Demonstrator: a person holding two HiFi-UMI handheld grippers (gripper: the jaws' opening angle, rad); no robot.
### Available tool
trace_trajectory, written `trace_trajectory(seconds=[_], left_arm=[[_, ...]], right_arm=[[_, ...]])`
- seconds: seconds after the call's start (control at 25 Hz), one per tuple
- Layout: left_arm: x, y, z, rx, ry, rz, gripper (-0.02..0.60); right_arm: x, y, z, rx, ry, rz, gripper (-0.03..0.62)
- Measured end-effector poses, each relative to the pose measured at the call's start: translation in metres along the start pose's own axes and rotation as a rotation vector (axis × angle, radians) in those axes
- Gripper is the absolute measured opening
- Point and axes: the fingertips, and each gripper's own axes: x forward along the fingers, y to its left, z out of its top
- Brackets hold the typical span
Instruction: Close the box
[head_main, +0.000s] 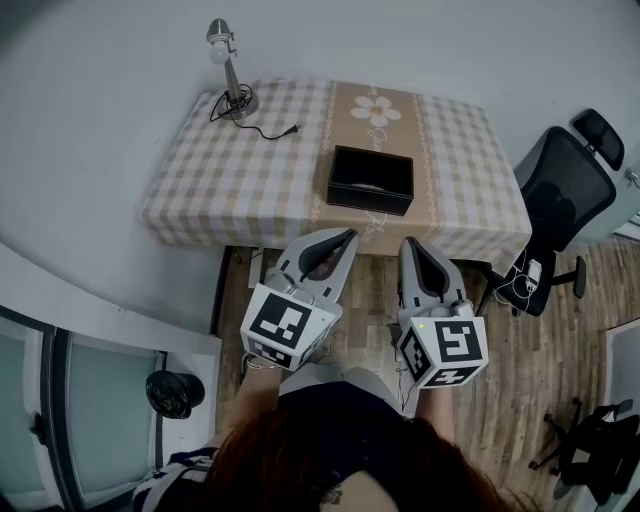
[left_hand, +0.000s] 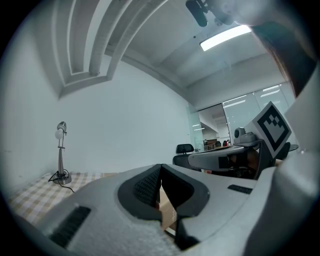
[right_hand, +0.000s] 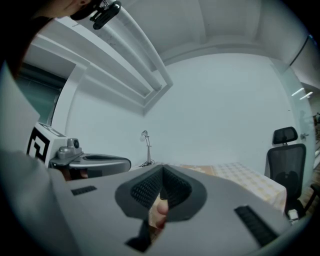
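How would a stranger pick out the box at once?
Find the checked tablecloth. On its brown middle strip sits the box. It is black and open-topped, unlike the silver lamp at the far corner.

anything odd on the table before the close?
Only the desk lamp: its cord trails loose over the checked cloth, and the plug lies unconnected, left of the open black box. Nothing spilled or damaged.

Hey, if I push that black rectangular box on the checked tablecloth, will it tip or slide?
The black rectangular box sits low and wide, so it probably slides rather than tips. It looks open-topped and thin-walled, so likely light. The checked tablecloth under it may bunch or drag along.
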Motion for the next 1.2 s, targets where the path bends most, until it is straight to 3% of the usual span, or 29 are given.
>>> trace_trajectory(seconds=[0.68, 1.2], left_arm=[[0.027, 0.018, -0.007, -0.042, 0.006, -0.045, 0.028], [0.066, 0.051, -0.013, -0.006, 0.029, -0.049, 0.028]], right_arm=[[0.031, -0.014, -0.006, 0.023, 0.023, -0.017, 0.017], [0.072, -0.044, -0.006, 0.048, 0.026, -0.023, 0.017]])
